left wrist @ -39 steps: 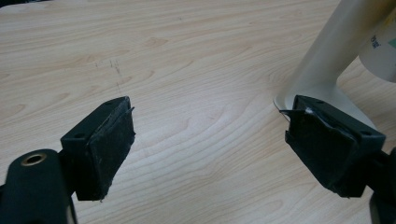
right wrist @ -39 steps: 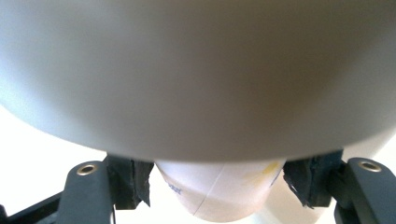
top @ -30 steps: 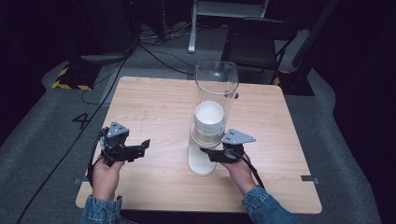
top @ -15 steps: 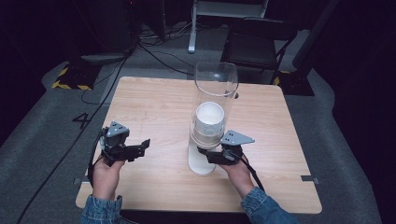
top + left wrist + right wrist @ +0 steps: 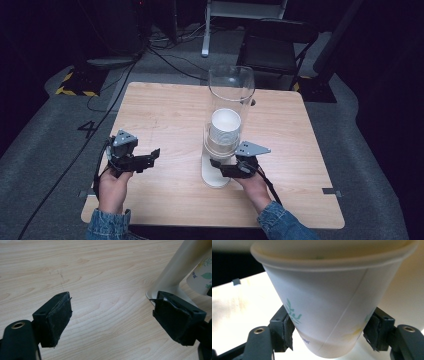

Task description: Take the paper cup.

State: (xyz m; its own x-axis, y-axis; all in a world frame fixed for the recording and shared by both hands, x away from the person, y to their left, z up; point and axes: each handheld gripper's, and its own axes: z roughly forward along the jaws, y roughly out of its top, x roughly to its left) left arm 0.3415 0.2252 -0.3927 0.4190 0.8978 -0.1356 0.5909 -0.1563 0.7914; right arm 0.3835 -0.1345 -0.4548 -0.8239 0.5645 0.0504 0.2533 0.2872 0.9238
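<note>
White paper cup with a green leaf print [image 5: 329,307] hangs from the bottom of a tall clear plastic tube [image 5: 230,107], a cup dispenser standing near the middle of the pale wood worktop [image 5: 165,115] on a cream-coloured stand with a flat base [image 5: 214,175]. In the high view a stack of white cups [image 5: 225,131] sits inside the tube, the top one showing its open mouth. The lowest cup tapers downward, its rolled rim tucked under the one above it.

Around this lowest cup is the right gripper [image 5: 329,336], coming in from the person's side. Its two black jaws stand on either side of the cup's lower wall, the padded faces touching or all but touching the paper near the bottom; they are pinching the cup, though how firmly cannot be told. In the high view the same gripper [image 5: 227,167] sits just at the foot of the dispenser, grey three-cornered plate on top, held by the right hand [image 5: 252,185] in a blue denim sleeve [image 5: 280,225].

Well apart, toward the worktop's left front, the left gripper [image 5: 150,157] is held by the left hand [image 5: 112,187] and points toward the dispenser. In its own view the left gripper's jaws are spread wide over bare wood with nothing between them, and the cream stand [image 5: 175,272] rises beyond the far jaw.

Dark grey floor [image 5: 50,150] surrounds the worktop, with black cables [image 5: 165,55] and a black chair [image 5: 280,42] behind it.
</note>
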